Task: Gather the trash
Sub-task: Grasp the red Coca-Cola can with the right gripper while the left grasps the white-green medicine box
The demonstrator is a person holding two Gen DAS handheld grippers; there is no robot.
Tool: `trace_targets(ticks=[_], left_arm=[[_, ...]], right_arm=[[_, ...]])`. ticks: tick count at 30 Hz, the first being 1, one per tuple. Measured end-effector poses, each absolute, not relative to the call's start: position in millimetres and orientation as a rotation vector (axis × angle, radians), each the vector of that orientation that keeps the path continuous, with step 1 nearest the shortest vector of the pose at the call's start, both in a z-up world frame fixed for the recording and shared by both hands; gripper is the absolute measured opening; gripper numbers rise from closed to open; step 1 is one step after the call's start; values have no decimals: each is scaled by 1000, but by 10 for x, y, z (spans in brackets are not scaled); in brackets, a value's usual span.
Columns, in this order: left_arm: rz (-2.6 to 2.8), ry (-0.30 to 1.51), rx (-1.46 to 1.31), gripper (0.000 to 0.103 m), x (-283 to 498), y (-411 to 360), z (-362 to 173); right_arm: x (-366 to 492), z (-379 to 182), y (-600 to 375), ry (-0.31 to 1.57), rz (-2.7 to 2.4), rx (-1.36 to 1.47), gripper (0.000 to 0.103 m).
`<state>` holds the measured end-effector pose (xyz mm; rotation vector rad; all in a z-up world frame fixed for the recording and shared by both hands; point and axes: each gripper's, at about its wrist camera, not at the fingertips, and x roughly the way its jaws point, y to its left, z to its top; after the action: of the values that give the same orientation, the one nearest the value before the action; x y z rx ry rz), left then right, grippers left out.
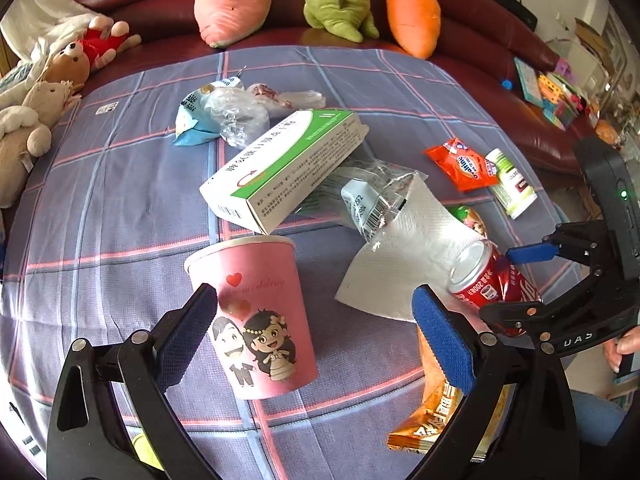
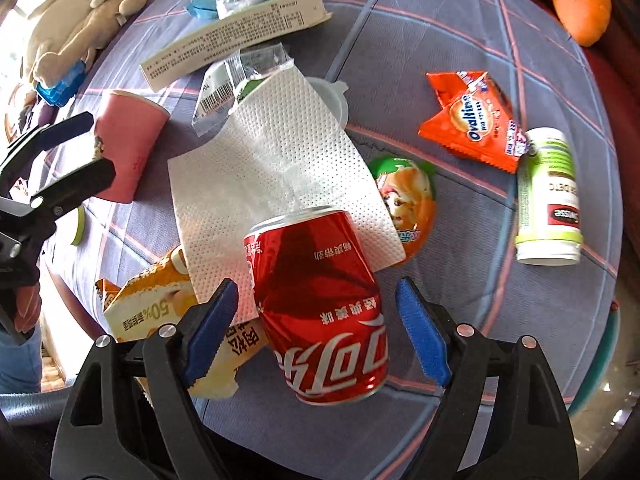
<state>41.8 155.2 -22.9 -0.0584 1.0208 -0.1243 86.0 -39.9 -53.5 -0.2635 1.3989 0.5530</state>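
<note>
A pink paper cup (image 1: 260, 320) lies on its side on the checked cloth (image 1: 120, 208), between the fingers of my left gripper (image 1: 314, 296). The left pad (image 1: 188, 332) sits at the cup's side and the right pad (image 1: 444, 340) stands well clear, so this gripper is open. A dented red cola can (image 2: 320, 312) lies between the blue pads of my right gripper (image 2: 318, 284), with small gaps on both sides; it is open too. The left wrist view shows the right gripper (image 1: 516, 284) straddling the can (image 1: 488, 284). The right wrist view shows the left gripper (image 2: 100, 144) at the cup (image 2: 128, 144).
Around them lie a white paper towel (image 2: 272, 168), a green and white carton (image 1: 280, 168), a clear bag (image 1: 368, 200), an orange packet (image 2: 472, 120), a white bottle (image 2: 548, 196), a yellow wrapper (image 2: 152, 304) and a round orange lid (image 2: 412, 196). Plush toys (image 1: 232, 0) line the red sofa (image 1: 500, 40) behind.
</note>
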Motion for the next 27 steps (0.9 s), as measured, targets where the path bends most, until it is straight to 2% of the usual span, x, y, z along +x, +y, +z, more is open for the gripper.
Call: trace_targets(ticks=[2,3,14,18,25,26,27], left_arm=[[-121,1024,-53,98,463,1570,-235],[-117,1025,-51,98,487,1582,-235],[-45,1035,84,98,1051,1719,-190],[-42,1081,198,94,1247,1607,-285],[-48,1146,385,94,1365,1470,-507],[-40,1150,399,92,1393,1457,-534],[-36,1153,407,86,1423,1449,-558]], right_arm=[[861,-569,-385,1412,559,-260,72],[857,-594,-380,1421,559,-260,61],[1074,-150,-554,1327,513,-138,61],[1232,-115,-620,1316,494,-100,61],[1476,-104,-743,1312,480,-31,62],[1492,-116,-751,1314,478,-26,62],[1501,-129,-754,1317,476,-20,62]])
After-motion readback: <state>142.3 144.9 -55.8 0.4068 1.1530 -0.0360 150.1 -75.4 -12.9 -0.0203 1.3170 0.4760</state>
